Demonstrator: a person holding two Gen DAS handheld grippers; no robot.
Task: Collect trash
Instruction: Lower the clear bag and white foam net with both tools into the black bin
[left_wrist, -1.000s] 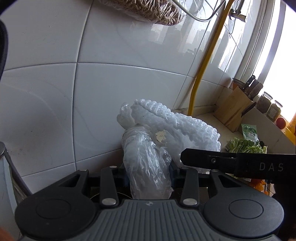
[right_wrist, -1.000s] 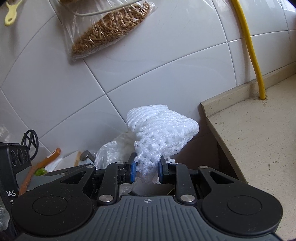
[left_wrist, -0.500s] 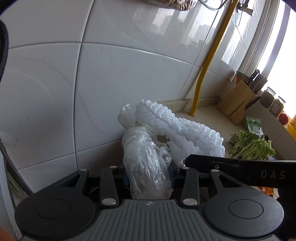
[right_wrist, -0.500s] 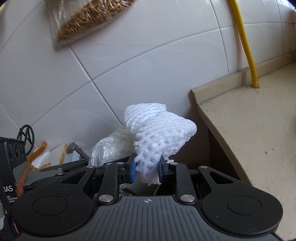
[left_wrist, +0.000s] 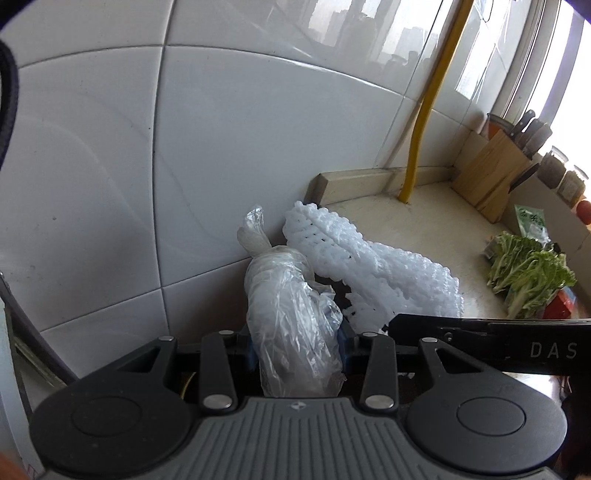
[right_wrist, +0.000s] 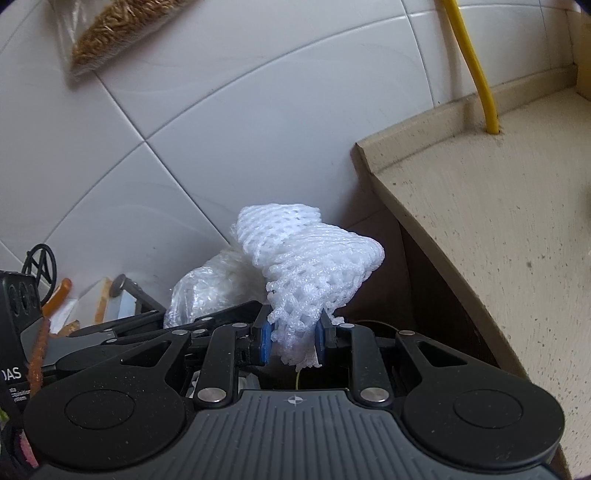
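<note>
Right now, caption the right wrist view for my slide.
Right tongs grip white foam netting beside the beige countertop.

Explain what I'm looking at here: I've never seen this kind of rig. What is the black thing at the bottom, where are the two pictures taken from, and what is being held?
No robot here: a person holds a two-finger gripper in each hand, each with a fisheye camera looking along its fingers. The black body at the bottom is the gripper itself.

In the left wrist view, the left gripper is shut on a crumpled clear plastic bag. In the right wrist view, the right gripper is shut on a white foam net, the kind wrapped round fruit. Each gripper shows at the edge of the other's picture, so they are close together.

Behind is a white tiled wall. The beige counter carries leafy greens, a knife block and a yellow pipe.
</note>
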